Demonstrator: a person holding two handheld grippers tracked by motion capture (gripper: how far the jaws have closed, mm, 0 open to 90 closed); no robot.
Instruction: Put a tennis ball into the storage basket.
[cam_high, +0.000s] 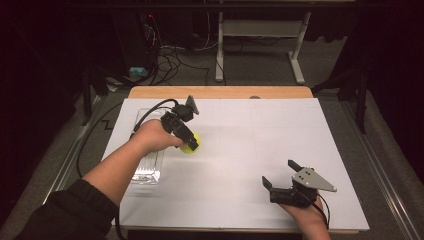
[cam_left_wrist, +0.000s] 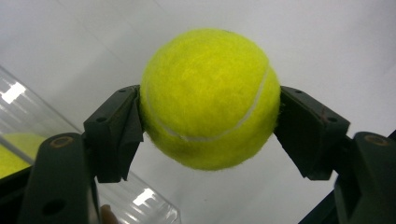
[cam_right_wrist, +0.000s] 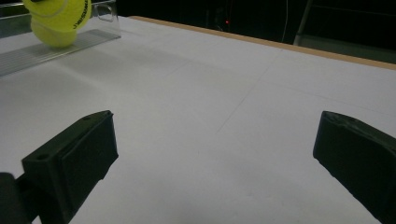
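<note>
The left gripper (cam_left_wrist: 210, 126) is clamped on a yellow tennis ball (cam_left_wrist: 210, 98), its 2 black jaws pressing the ball's opposite sides so that the ball sits squarely between them. In the high view the ball (cam_high: 192, 143) hangs at the gripper's tip over the white table (cam_high: 250, 150), just beside a clear plastic tray (cam_high: 147, 170). The right gripper (cam_high: 281, 176) rests near the table's front edge, well apart from the ball, jaws spread wide with nothing between them.

The right tool (cam_right_wrist: 215, 158) holds its two black jaws wide apart over the bare white surface (cam_right_wrist: 224, 93), nothing between them. Far off at upper left, a yellow tennis ball (cam_right_wrist: 58, 21) sits before a clear plastic tray (cam_right_wrist: 100, 21).
</note>
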